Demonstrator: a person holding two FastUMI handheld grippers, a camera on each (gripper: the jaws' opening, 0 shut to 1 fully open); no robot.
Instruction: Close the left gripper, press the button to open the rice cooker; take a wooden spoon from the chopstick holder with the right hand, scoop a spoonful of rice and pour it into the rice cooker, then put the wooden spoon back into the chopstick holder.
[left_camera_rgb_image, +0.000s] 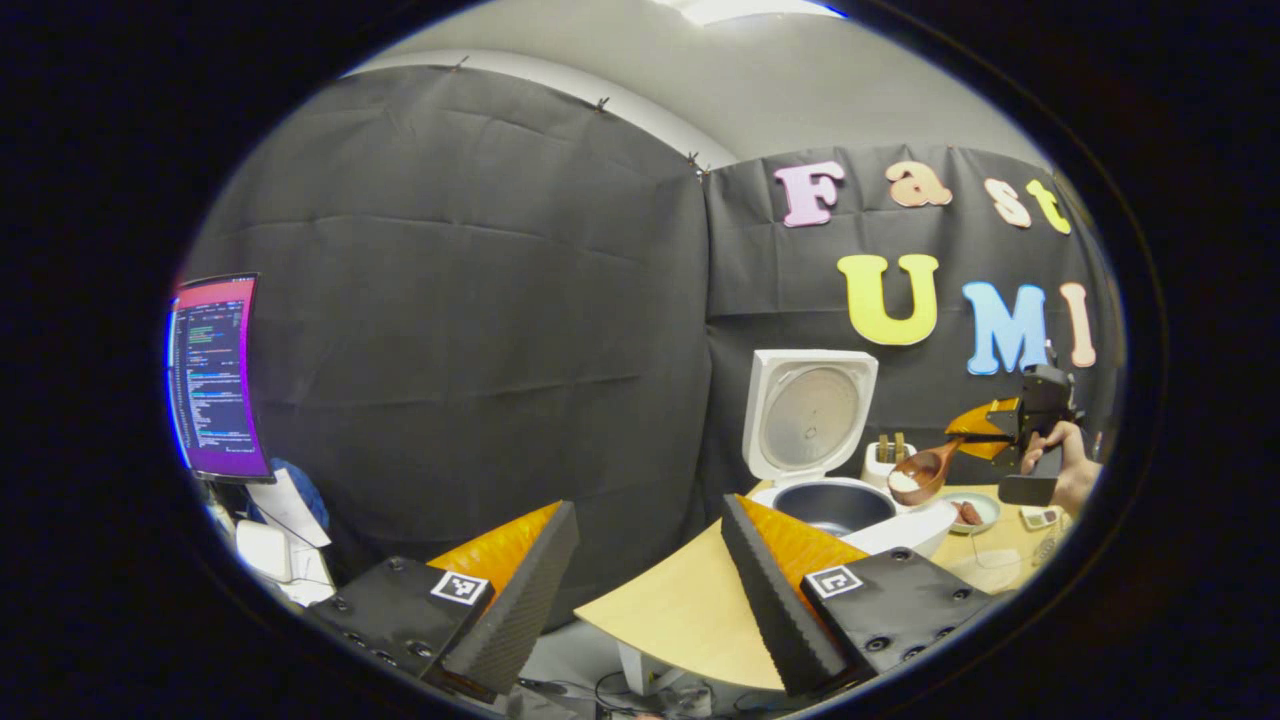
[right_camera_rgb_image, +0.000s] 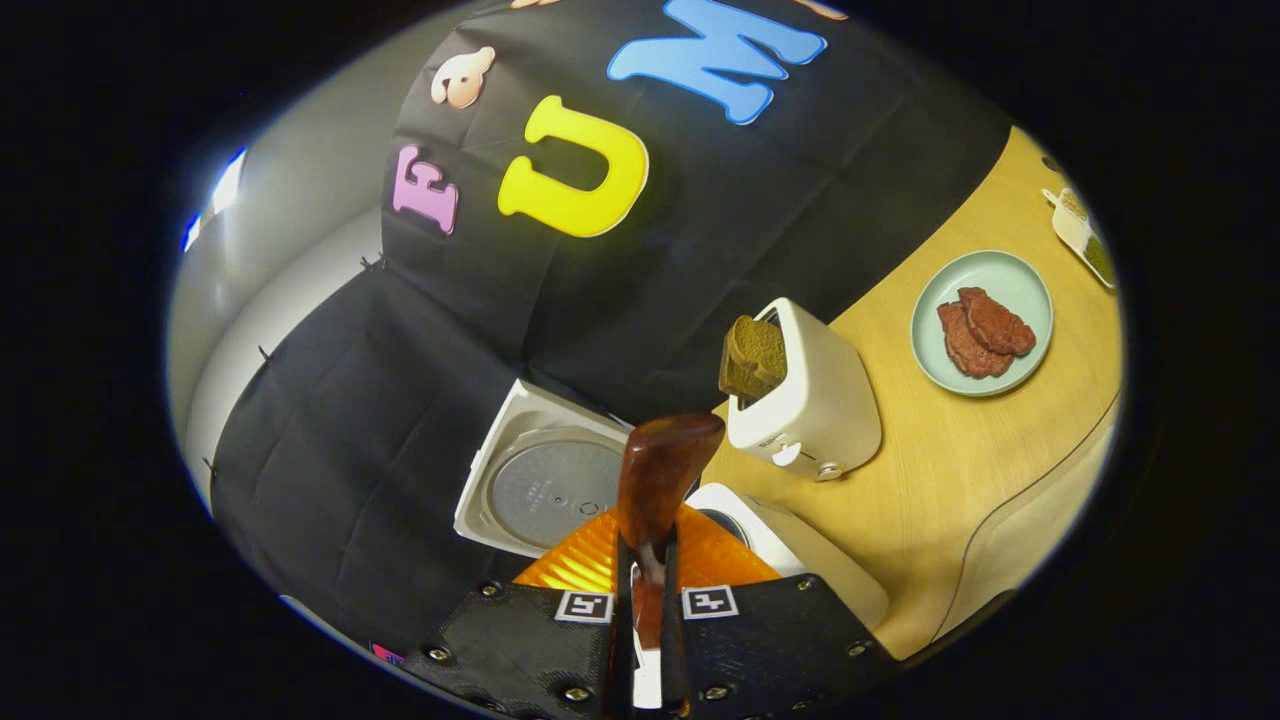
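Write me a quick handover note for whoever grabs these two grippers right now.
Left gripper: open, empty, held back from the table.
Right gripper: shut on the wooden spoon, whose bowl holds rice, raised beside the rice cooker.
Done: cooker lid is up, spoon taken and filled.
Left: tip the rice into the pot, then return the spoon to the chopstick holder behind the cooker.

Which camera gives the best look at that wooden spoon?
The left gripper view: the wooden spoon shows side-on with white rice in its bowl, held by the right gripper beside the open rice cooker. The right gripper view shows its handle end-on, clamped between the fingers.
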